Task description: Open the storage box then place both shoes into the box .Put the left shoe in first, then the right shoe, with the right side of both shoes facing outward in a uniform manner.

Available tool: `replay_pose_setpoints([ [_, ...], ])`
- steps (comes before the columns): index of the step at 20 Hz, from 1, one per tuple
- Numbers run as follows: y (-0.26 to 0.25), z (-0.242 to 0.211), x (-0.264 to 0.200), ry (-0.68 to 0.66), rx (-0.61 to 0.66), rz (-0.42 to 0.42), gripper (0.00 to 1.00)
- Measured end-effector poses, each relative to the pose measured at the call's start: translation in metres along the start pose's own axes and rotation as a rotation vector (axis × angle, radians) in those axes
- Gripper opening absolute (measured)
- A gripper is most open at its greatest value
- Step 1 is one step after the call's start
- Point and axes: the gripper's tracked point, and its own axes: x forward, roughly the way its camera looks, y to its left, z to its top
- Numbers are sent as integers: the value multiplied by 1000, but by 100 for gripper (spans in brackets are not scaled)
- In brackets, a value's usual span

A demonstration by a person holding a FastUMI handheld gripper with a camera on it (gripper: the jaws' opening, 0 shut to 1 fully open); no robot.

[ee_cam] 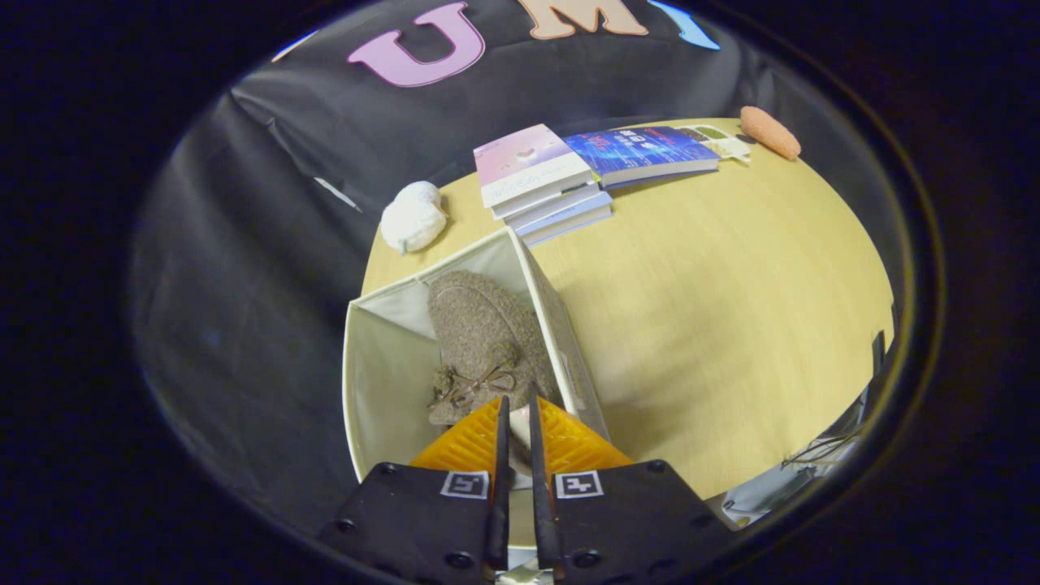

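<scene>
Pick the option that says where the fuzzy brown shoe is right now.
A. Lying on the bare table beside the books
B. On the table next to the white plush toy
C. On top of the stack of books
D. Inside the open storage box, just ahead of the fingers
D: the shoe lies inside the open box, just ahead of the gripper, whose fingers stand nearly closed with only a thin gap.

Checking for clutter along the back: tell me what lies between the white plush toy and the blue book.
In the gripper view, a stack of books with a pink cover on top lies between the white plush toy and the blue book.
</scene>
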Motion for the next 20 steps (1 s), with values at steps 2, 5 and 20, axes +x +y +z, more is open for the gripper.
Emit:
replay_pose_setpoints([
  [2, 1, 0, -2, -5, 1, 6, 17],
  [5, 7, 4, -9, -29, -18, 17, 17],
  [20, 48, 116, -114, -542, -277, 117, 16],
])
